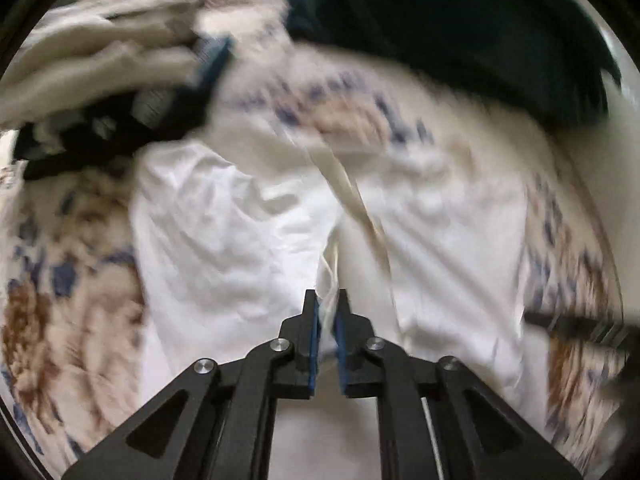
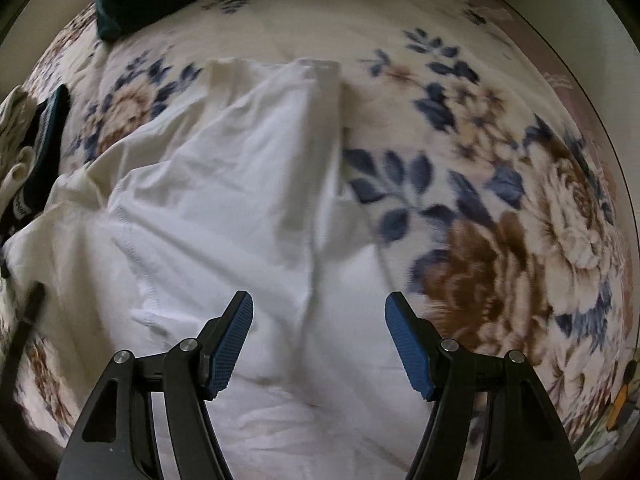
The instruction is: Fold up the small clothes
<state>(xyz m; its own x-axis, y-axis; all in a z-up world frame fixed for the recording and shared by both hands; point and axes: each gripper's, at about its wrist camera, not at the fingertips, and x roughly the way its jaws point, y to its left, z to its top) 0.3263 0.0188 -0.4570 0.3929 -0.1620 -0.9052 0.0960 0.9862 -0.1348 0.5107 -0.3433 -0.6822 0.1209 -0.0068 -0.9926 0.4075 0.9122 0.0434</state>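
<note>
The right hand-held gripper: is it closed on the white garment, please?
No, the right hand-held gripper stands open above the white garment, pads apart.

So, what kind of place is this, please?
Most likely a bedroom, with the work done on a bed. A floral blanket covers the soft surface, a white garment lies spread on it, and more clothes are piled at one side beside a dark green cloth.
</note>
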